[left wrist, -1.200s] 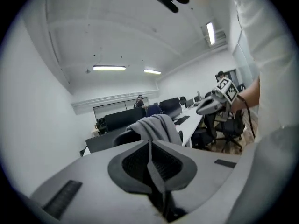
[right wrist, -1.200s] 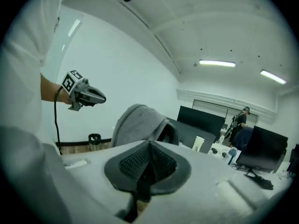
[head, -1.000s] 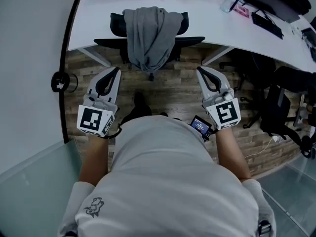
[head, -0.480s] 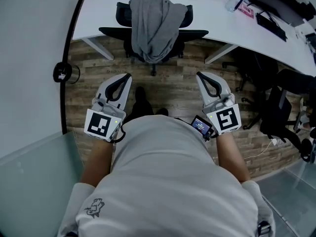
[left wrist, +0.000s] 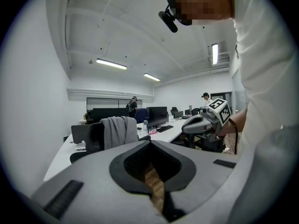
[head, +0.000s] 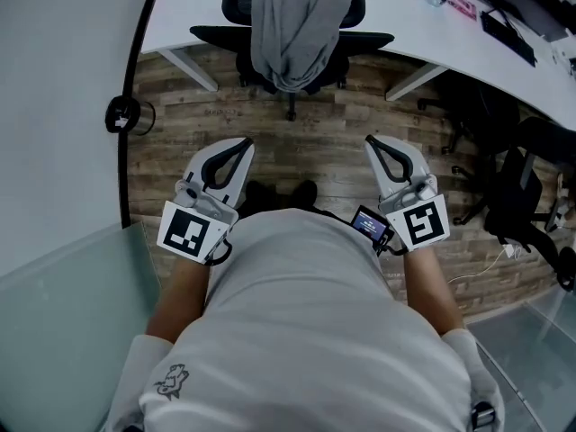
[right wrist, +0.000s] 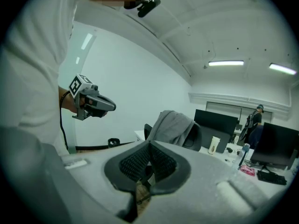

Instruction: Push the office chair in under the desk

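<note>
We log two grey hand-held grippers: left gripper [head: 241, 144] and right gripper [head: 372, 142], both clenched, empty. One black office chair [head: 364, 39], bearing one grey draped garment [head: 292, 25], stands against one white curved desk [head: 180, 12], well apart from both.

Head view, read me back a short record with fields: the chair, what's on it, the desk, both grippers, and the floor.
chair: black office chair, backrest against the desk edge, wheeled base showing on the floor
on chair: grey garment draped over the backrest
desk: white desk, curved edge, clutter at its far right
left gripper: left gripper, jaws together, empty, short of the chair
right gripper: right gripper, jaws together, empty, short of the chair
floor: wood floor, bare between grippers and chair
</note>
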The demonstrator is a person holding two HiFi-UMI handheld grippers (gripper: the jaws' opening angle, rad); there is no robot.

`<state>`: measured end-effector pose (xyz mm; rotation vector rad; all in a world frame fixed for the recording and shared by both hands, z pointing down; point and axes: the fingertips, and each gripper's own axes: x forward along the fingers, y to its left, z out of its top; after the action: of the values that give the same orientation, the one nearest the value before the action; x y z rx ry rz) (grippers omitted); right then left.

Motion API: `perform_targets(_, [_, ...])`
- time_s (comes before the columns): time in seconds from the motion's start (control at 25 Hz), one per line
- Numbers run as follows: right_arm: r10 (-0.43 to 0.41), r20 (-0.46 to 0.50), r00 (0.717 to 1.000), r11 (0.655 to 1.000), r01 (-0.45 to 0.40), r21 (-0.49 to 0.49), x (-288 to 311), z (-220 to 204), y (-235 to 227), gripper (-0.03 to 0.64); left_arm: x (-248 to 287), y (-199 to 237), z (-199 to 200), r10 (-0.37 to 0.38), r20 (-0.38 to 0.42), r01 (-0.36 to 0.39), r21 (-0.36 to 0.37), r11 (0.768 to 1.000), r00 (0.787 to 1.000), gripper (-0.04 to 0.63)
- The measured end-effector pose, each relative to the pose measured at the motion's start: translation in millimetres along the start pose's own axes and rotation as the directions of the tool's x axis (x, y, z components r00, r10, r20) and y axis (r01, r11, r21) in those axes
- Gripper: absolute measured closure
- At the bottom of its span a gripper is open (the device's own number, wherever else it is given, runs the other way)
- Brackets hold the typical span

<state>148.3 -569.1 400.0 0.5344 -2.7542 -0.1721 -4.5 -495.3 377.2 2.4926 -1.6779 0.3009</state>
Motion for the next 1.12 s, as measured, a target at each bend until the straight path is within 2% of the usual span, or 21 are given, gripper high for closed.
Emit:
perform_targets(0.16, [-0.024,0.004,1.000,1.000,0.024,0.020,-7,2,19,0.615,-12,-17,-3,-0.050,0.006,0.050,-0.010,0.999,0.999,0.597])
perform_targets(0.32, [-0.050,-0.002,0.999,0.999,0.050,0.021,-13,11,48,0.615,-43,-11,-2,-0.064,0.015,0.065,-0.008,0.998,0.998,0.597])
perform_targets(0.72, [-0.062,0.020,0.998,0.998,0.062,0.026,-12,61,157,0.615,-153,5,-1,-0.082,0.052,0.081,0.019,0.997,0.995,0.597])
perform_targets(1.12, [-0.084,0.034,0.996,0.996,0.083,0.033,-5,88,253,0.615,-243,23,-20,-0.105,0.057,0.104,0.024,0.994,0.993,0.597])
